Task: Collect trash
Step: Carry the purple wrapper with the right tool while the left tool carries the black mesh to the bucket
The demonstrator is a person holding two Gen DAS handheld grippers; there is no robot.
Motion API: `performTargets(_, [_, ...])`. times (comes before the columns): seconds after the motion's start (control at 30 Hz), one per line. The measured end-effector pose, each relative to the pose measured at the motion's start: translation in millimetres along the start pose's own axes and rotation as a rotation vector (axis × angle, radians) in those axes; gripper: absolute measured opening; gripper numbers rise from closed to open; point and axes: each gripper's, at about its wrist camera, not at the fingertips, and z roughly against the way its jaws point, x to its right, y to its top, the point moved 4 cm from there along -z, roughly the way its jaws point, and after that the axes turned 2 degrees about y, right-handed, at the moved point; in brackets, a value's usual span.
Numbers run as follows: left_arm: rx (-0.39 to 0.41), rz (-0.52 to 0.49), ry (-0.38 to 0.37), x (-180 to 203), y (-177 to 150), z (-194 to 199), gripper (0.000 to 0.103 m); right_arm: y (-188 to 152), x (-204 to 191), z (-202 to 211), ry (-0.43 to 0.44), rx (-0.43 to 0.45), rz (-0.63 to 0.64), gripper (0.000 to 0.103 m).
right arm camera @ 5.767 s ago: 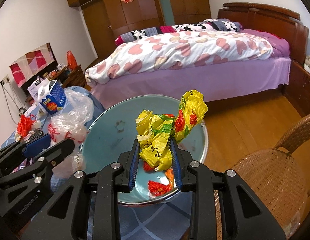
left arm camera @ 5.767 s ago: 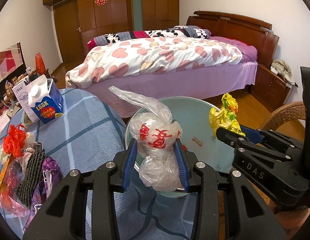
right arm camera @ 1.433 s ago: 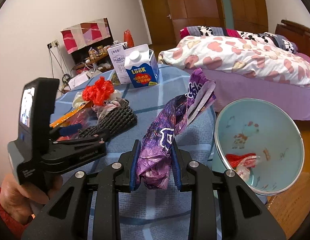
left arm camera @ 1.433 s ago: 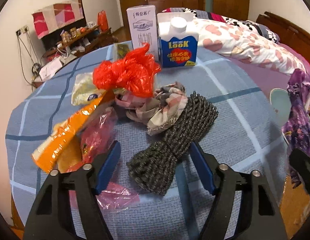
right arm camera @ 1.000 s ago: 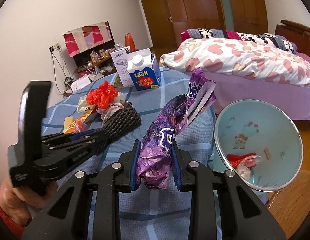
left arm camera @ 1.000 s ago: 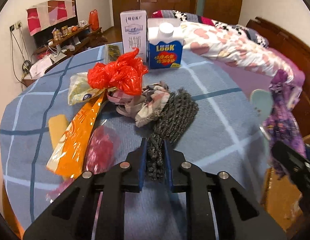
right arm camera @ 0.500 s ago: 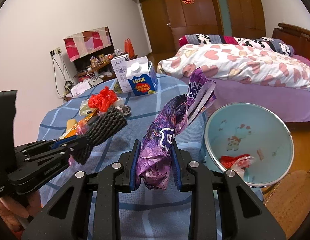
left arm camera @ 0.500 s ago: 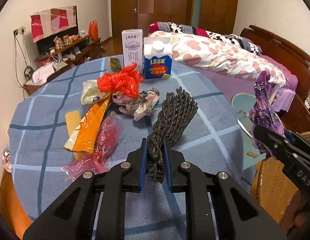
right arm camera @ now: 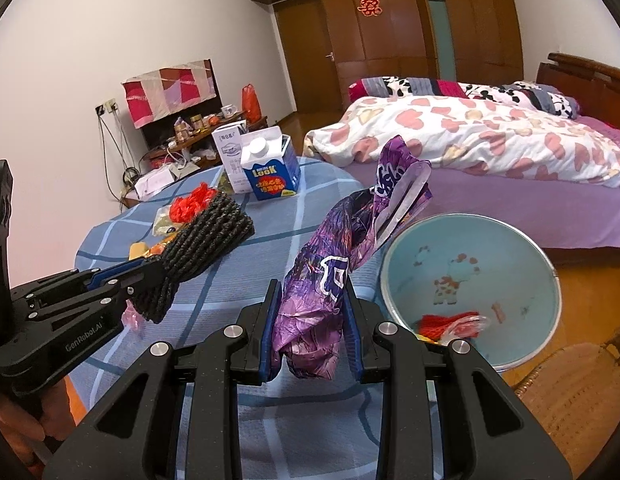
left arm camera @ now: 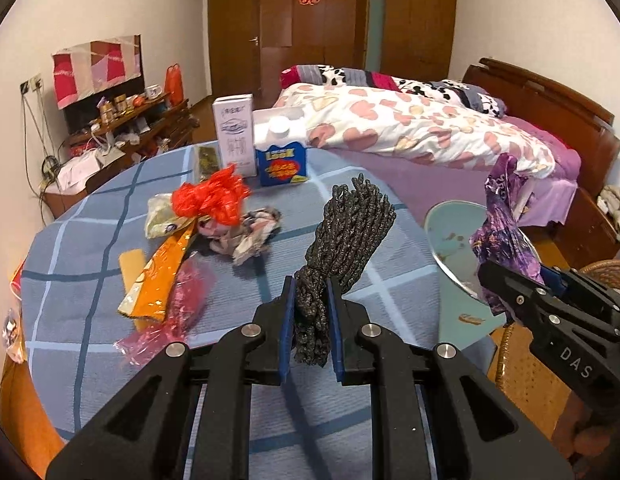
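My left gripper (left arm camera: 312, 298) is shut on a dark grey knitted bundle (left arm camera: 346, 236), lifted off the blue checked tablecloth (left arm camera: 89, 248). From the right wrist view that bundle (right arm camera: 205, 236) sticks up from the left gripper (right arm camera: 149, 280) at the left. My right gripper (right arm camera: 310, 300) is shut on a crumpled purple wrapper (right arm camera: 350, 248), held above the table edge. The light blue basin (right arm camera: 470, 284) sits to its right and below, with red and clear bags inside. In the left wrist view the purple wrapper (left arm camera: 502, 224) and right gripper (left arm camera: 506, 280) hang over the basin (left arm camera: 446, 236).
On the table lie a red plastic bag (left arm camera: 211, 200), an orange wrapper (left arm camera: 157, 272), a pink wrapper (left arm camera: 177, 300), a patterned cloth scrap (left arm camera: 249, 236), a blue carton (left arm camera: 281, 156) and a white carton (left arm camera: 234, 132). A wicker chair (right arm camera: 574, 396) stands at the lower right. A bed (right arm camera: 490, 148) fills the back.
The left gripper closed on the knitted bundle and lifted it off the table, drawing back and up. The right gripper kept hold of the purple wrapper and drifted slightly back.
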Motion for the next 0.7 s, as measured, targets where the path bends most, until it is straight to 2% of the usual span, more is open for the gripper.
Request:
performTargets(0.33, [0.025, -0.044, -0.025, 31.5, 7.4, 8.5, 0.015, 5.2, 19.5, 22.6, -0.033, 0.041, -0.019, 0.029])
performTargets(0.7, [0.061, -0.096, -0.037, 66.1, 23.6, 10.6, 0.015, 12.3, 59.9, 35.3, -0.105, 0.075, -0.08, 0.029])
